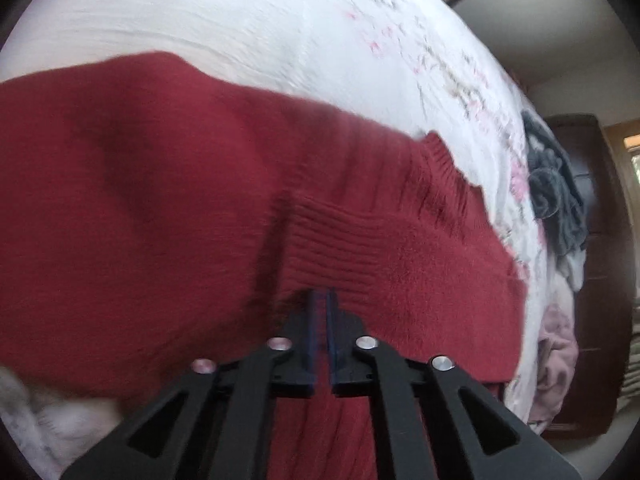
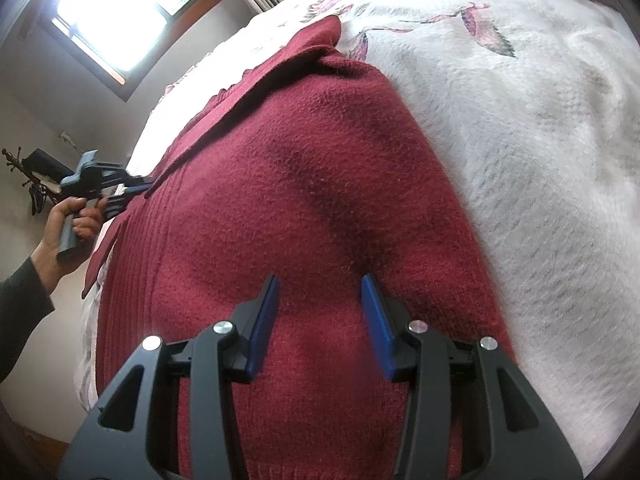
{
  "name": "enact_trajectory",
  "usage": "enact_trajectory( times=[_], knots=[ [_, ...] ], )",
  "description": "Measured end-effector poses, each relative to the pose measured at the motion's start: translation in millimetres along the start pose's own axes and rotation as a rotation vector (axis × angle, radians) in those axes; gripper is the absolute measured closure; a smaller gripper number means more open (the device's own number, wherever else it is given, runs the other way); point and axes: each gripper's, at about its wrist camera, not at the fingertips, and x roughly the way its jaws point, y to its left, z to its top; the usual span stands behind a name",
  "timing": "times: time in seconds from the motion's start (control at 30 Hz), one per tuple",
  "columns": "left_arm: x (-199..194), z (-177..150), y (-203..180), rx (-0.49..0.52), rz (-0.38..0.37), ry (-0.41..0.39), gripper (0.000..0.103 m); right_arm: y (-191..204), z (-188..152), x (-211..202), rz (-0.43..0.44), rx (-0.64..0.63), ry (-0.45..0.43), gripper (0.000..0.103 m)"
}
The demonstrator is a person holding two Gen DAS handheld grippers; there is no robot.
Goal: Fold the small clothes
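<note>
I am looking for words or labels and I cannot read any on the things in front of me. My left gripper (image 1: 320, 294) is pinching its two blue fingers almost together, and a bit of the red sweater (image 1: 200, 208) is showing in the thin gap between them, so it is holding the sweater at a ribbed edge. In the right wrist view I am seeing my left hand (image 2: 70, 226) wrapped around that gripper's handle, with a dark sleeve (image 2: 22, 304) on my arm, far off to the left of my right fingers, at the sweater's far edge. My right gripper (image 2: 320, 286) is holding its blue fingers wide apart, with nothing between them, and it is pointing forward low over the sweater. The red sweater is lying spread out under and ahead of both sets of fingers, on a white bedspread (image 2: 540, 160) with pink flowers. Past my left fingers and to the right, a dark grey bundle of cloth (image 1: 554, 184) is sitting near the bed's edge, and a pale pink cloth (image 1: 558, 364) is lying below it.
</note>
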Motion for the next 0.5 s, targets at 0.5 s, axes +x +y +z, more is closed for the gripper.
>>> enact_trajectory(
  times=[0.5],
  knots=[
    [-240, -24, 285, -0.531, 0.041, -0.443, 0.044, 16, -2, 4, -0.072, -0.090, 0.018, 0.053]
  ],
)
